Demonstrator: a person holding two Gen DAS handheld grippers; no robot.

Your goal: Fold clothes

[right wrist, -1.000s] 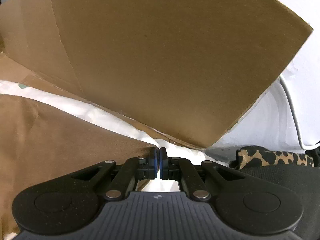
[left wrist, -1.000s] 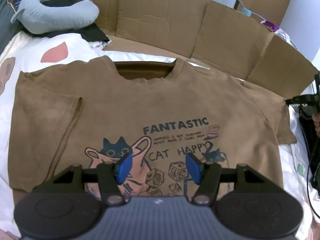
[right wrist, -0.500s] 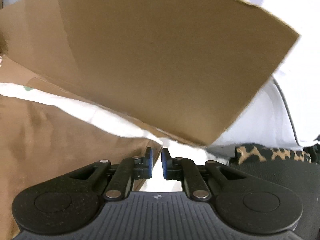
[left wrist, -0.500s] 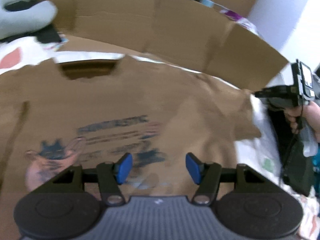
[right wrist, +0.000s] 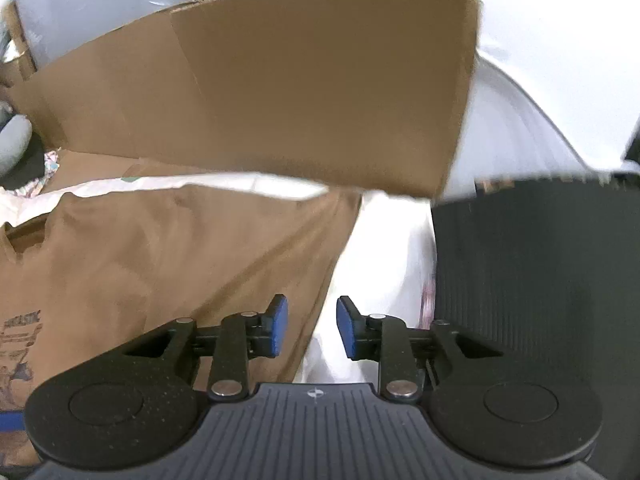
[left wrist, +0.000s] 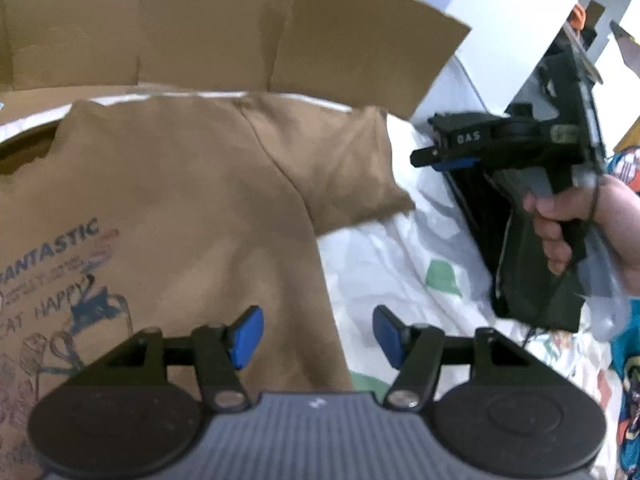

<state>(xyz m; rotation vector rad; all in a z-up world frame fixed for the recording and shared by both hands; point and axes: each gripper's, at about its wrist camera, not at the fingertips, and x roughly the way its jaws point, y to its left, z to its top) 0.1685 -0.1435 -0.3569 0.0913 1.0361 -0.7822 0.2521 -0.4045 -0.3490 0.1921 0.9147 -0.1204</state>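
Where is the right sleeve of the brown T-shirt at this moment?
In the left wrist view the sleeve lies flat on the white sheet, right of centre, below the cardboard and left of the right gripper.

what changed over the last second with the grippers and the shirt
The right gripper was pinched shut at the sleeve edge of the brown t-shirt; its jaws have just been opening and nothing is between them now, so the sleeve lies free. The left gripper's view swung from the print toward that sleeve side. The shirt stays spread flat; left jaws stay open and empty.
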